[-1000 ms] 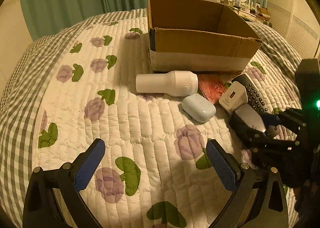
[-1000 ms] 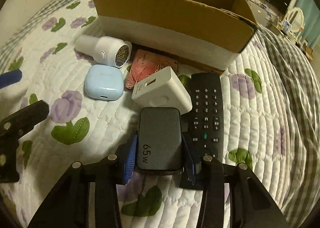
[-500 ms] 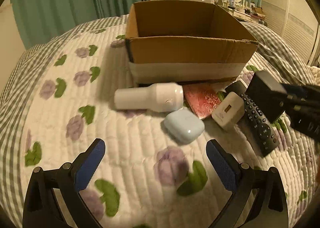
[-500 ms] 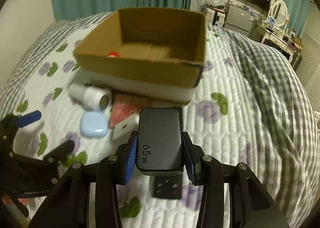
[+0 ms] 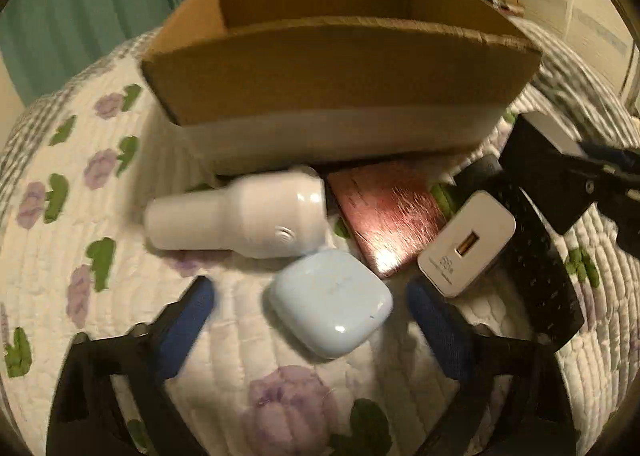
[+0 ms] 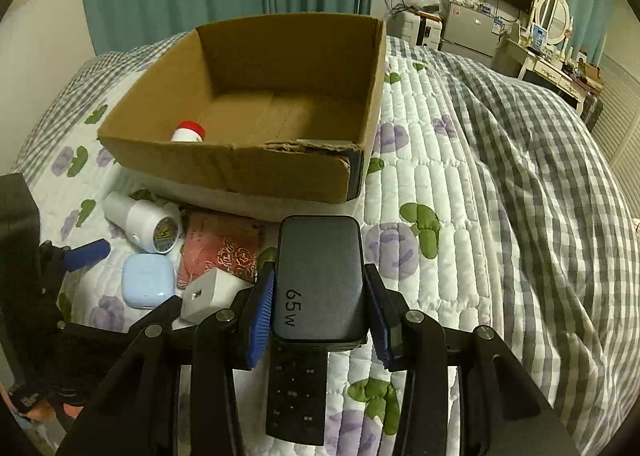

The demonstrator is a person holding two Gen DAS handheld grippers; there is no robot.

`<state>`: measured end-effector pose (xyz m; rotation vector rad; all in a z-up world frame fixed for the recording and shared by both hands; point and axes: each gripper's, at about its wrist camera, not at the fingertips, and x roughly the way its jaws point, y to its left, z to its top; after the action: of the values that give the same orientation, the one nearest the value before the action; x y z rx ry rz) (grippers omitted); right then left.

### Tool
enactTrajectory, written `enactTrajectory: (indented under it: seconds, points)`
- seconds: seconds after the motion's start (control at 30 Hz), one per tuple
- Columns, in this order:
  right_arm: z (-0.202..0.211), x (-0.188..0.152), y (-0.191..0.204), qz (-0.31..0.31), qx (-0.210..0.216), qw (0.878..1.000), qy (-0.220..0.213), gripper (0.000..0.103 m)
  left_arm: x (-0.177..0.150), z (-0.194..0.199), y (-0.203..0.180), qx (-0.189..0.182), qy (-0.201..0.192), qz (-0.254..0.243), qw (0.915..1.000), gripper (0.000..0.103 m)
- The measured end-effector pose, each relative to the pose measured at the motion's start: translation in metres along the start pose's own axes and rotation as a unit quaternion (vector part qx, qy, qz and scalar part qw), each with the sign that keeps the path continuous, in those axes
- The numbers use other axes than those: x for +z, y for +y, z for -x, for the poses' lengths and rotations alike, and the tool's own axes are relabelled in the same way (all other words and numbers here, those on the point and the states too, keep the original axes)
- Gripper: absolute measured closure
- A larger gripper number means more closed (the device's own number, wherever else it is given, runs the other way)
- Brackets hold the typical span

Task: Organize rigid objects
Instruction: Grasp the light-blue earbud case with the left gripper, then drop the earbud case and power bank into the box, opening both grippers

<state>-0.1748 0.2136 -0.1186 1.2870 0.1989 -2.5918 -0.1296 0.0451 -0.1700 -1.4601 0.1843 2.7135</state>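
Observation:
My right gripper (image 6: 318, 302) is shut on a dark grey 65W charger (image 6: 320, 280), held in the air in front of the open cardboard box (image 6: 224, 168). A small red-capped bottle (image 6: 187, 132) lies inside the box. My left gripper (image 5: 308, 304) is open, low over the quilt, its fingers on either side of a pale blue case (image 5: 330, 302). Beyond it lie a white bottle-shaped device (image 5: 240, 216), a pink card case (image 5: 386, 216), a white charger (image 5: 466, 242) and a black remote (image 5: 540, 268). The right gripper with its charger (image 5: 536, 160) shows at the right.
The box (image 5: 332, 72) stands on a quilted bed cover with flower prints (image 6: 432, 256). A grey checked blanket (image 6: 540, 160) covers the bed's right side. Green curtains, a television and a dresser stand beyond the bed.
My right gripper has lifted the 65W charger off the quilt and raised it towards the box. My left gripper has moved forward and down, so the blue case sits between its fingers.

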Motion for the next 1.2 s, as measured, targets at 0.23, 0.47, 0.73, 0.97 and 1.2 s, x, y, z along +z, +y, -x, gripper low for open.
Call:
enactTrajectory:
  seconds: [0.23,0.47,0.73,0.97,1.2]
  points:
    - [0.002,-0.004,0.000,-0.002,0.004,1.000,0.004,0.061,-0.001,0.007,0.008,-0.013,0.001,0.004,0.9999,0.044]
    - [0.024,-0.005,0.008,0.006,0.005,1.000,-0.008,0.061,-0.008,0.029,0.012,-0.028,-0.008,0.008,0.9995,0.044]
    - [0.057,-0.002,0.018,0.017,0.006,0.999,-0.028,0.061,0.005,0.077,0.010,-0.046,-0.043,0.014,0.9979,0.044]
    - [0.081,0.020,0.025,0.032,0.006,0.998,-0.060,0.061,0.032,0.115,0.016,-0.050,-0.091,0.005,0.9946,0.044]
    - [0.090,0.074,0.022,0.019,0.033,0.995,-0.097,0.061,0.087,0.123,0.026,-0.051,-0.131,-0.005,0.9900,0.044]
